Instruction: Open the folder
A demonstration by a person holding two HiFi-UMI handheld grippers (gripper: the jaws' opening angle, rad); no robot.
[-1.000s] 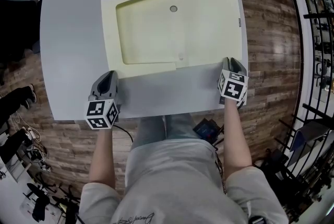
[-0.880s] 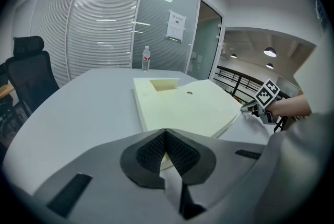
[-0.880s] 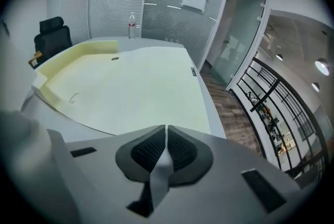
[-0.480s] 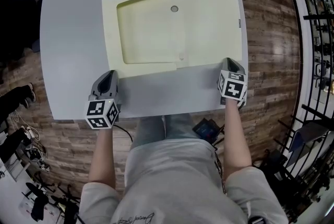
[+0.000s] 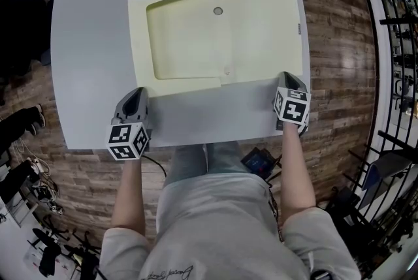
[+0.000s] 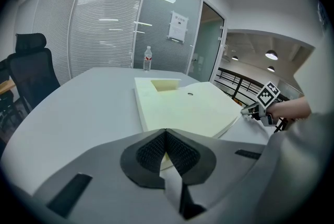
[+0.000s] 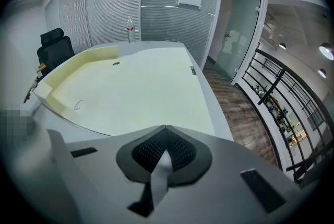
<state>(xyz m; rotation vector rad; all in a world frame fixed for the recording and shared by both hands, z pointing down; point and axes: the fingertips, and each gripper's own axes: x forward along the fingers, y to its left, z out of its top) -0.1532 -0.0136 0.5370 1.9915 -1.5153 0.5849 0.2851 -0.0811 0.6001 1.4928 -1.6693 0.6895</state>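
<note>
A pale yellow folder lies closed and flat on the grey table, with a round snap near its far edge. My right gripper sits at the folder's near right corner with its jaws shut on the front edge there. In the right gripper view the folder runs under the closed tips. My left gripper rests at the near left corner, jaws shut. The folder's edge passes behind its tips, and I cannot tell whether they pinch it.
A water bottle stands at the table's far end. A black office chair is beside the table. Wooden floor and a black railing lie to the right. The person's legs are at the table's near edge.
</note>
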